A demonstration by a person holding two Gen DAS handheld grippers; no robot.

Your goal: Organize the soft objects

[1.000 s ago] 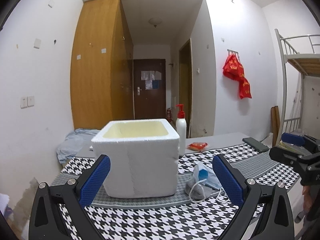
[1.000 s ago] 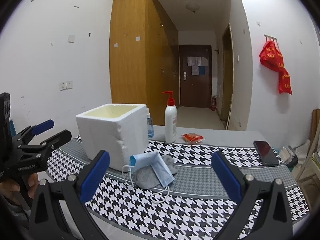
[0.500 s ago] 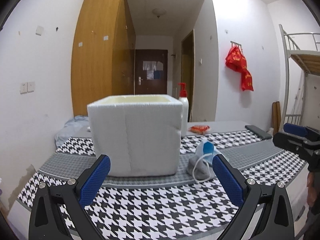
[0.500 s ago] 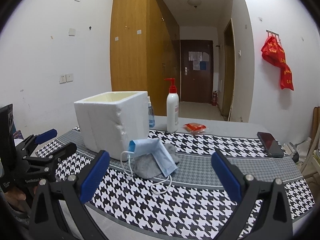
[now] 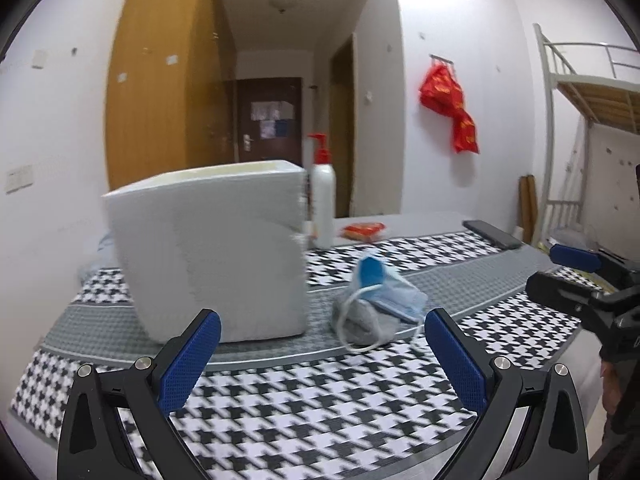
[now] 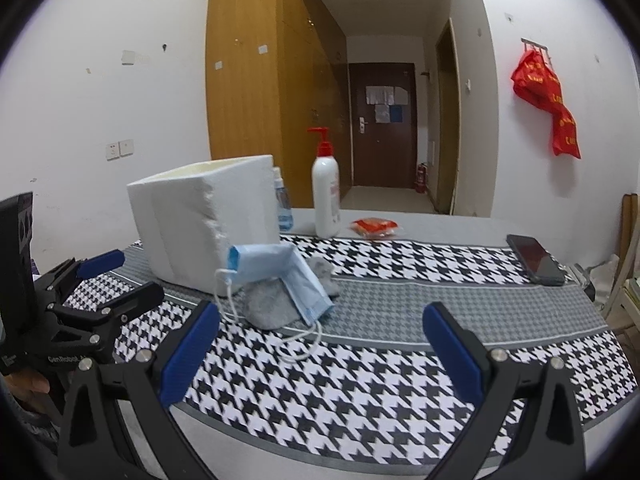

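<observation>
Blue face mask (image 6: 276,276) draped over grey cloth (image 6: 272,304) on the surface, touching foam box (image 6: 204,220). Ahead-left of right tool (image 6: 320,344), ahead-right of left tool (image 5: 320,344); both wide, empty, about equally near.

I am in a dormitory-type room: ahead of my tool a wooden wardrobe (image 6: 256,92) and entrance door (image 6: 382,124), to its right a metal bunk bed (image 5: 588,92); red bags (image 6: 548,104) hang on the wall.
</observation>
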